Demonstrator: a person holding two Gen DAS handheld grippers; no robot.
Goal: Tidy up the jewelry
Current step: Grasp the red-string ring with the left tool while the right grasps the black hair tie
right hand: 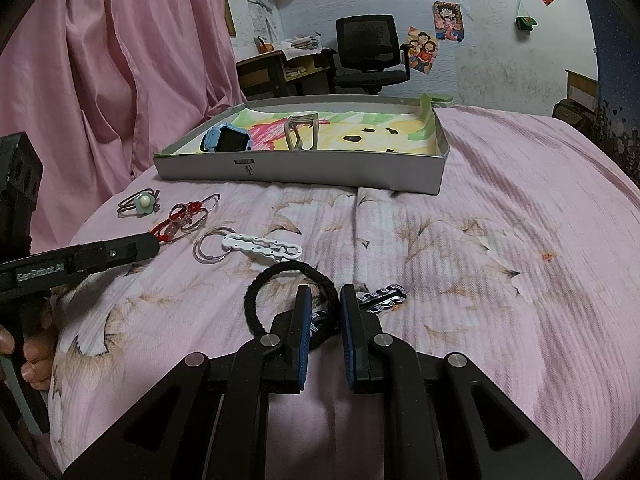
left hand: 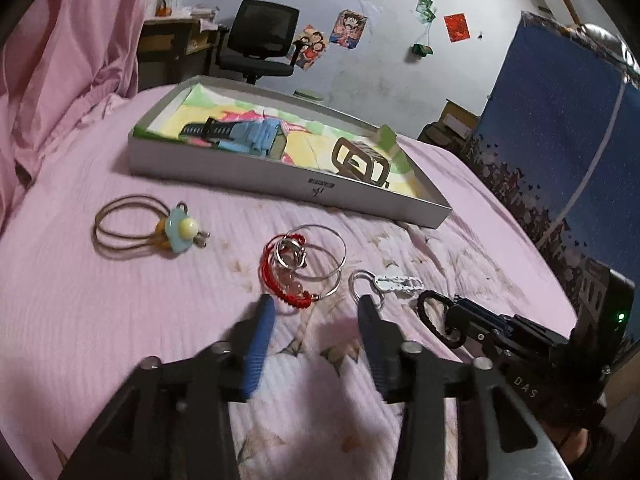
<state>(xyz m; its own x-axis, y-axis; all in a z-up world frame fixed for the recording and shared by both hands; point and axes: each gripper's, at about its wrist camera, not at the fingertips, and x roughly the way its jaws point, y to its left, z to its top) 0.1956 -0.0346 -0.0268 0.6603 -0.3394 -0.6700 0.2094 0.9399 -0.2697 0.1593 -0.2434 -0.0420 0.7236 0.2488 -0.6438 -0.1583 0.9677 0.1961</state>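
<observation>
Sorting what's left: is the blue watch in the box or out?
In. The blue watch lies inside the box, on its colourful lining.

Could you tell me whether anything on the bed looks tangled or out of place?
Yes: the red cord bracelet is snarled with the silver hoops in one heap, outside the grey box.

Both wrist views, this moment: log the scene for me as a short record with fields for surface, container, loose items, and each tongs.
surface: pink quilted bedspread
container: shallow grey cardboard box holding a blue smartwatch and a beige hair claw
loose items: brown hair tie with pale flower charm; red cord bracelet tangled with silver hoops; white keychain on a ring
left tongs: open, nothing between the pads, just short of the red bracelet
right tongs: closed on black braided hair tie
</observation>
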